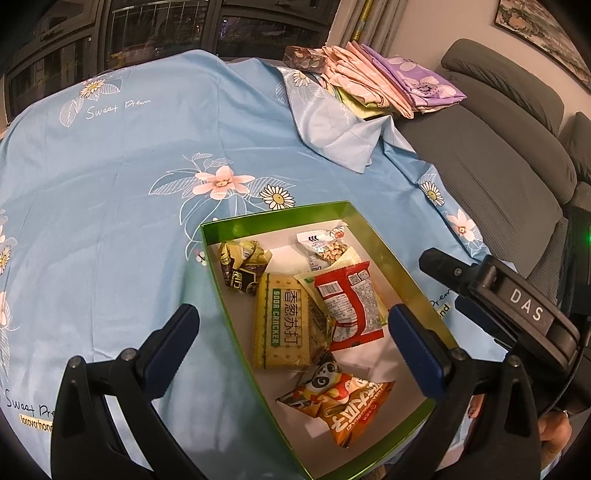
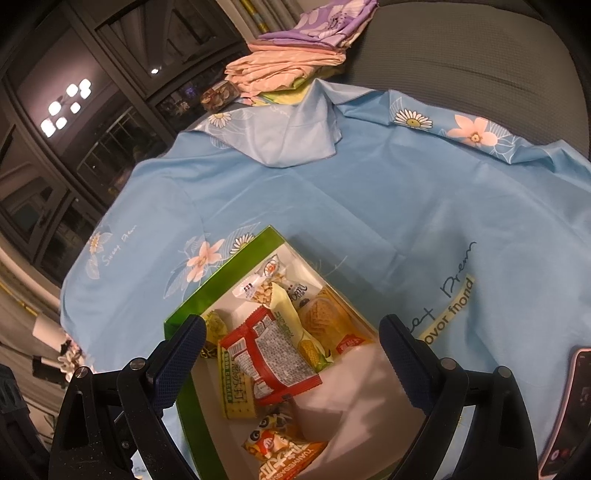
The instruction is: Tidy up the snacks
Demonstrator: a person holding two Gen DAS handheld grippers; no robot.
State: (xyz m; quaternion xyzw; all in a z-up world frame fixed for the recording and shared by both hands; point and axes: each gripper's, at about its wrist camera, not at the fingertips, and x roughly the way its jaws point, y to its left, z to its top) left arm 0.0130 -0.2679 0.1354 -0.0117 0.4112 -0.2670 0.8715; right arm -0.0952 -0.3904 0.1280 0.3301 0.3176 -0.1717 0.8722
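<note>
A green box (image 1: 258, 218) (image 2: 199, 295) sits on the blue flowered cloth and holds several snack packets. Among them are a yellow soda cracker pack (image 1: 282, 325) (image 2: 231, 384), a red packet (image 1: 351, 306) (image 2: 273, 354), an orange panda packet (image 1: 340, 402) (image 2: 280, 446), a peanut bag (image 1: 325, 243) (image 2: 258, 286) and a crumpled green-gold wrapper (image 1: 242, 266). My left gripper (image 1: 295, 343) hovers open above the box, its fingers wide apart with nothing between them. My right gripper (image 2: 295, 362) is also open and empty over the same box. The right gripper's body (image 1: 509, 302) shows at the right of the left wrist view.
Folded pink and purple cloths (image 1: 388, 81) (image 2: 295, 55) lie at the table's far edge next to a small dark box (image 1: 304, 57). A grey sofa (image 1: 509, 147) stands beyond the table. A phone (image 2: 569, 410) lies at the right edge. Dark windows (image 1: 147, 33) are behind.
</note>
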